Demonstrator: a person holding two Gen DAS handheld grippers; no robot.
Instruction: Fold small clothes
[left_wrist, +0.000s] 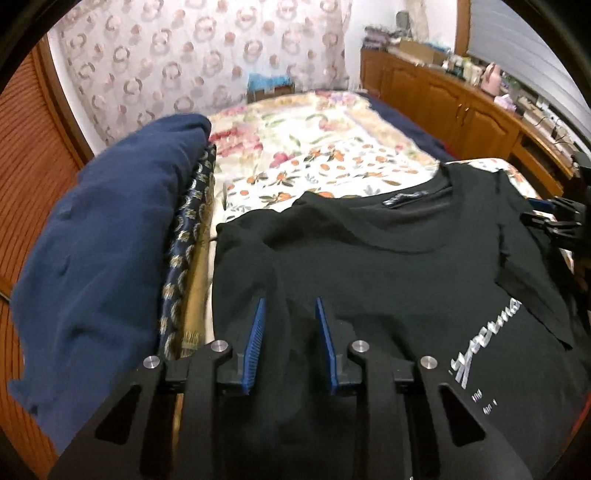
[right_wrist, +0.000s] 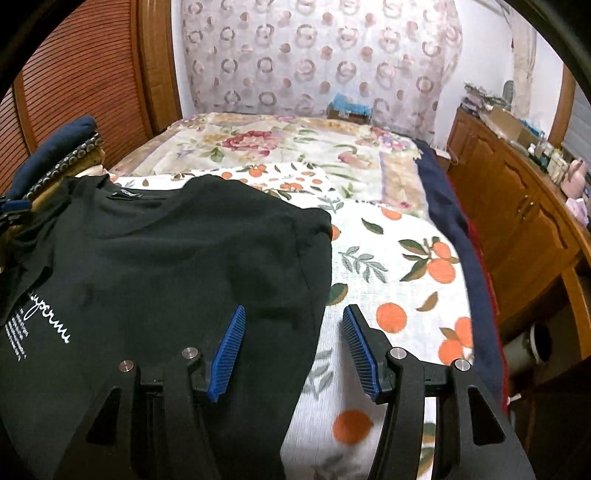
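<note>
Black T-shirt (left_wrist: 388, 258) lies spread on the bed (right_wrist: 388, 266), collar away from you and printed lettering (left_wrist: 484, 336) facing up, so both side edges are within reach for a fold. Your left gripper (left_wrist: 290, 343) stands over the shirt's left side, its jaws narrowed but apart; cloth lies under them, and no pinch shows yet. Your right gripper (right_wrist: 293, 347) straddles the shirt's right edge: one blue pad sits over the black cloth, the other over the orange-print sheet (right_wrist: 417, 273), jaws clearly apart and holding nothing. This placement suggests a matched grasp of the two sides.

Beyond the shirt, a navy garment (left_wrist: 96, 236) is heaped just beside its left edge, over a patterned cloth (left_wrist: 188, 236). Keep the left jaws clear of that heap when you lift. Wooden cabinets (right_wrist: 517, 221) run along the right of the bed, well apart from the work.
</note>
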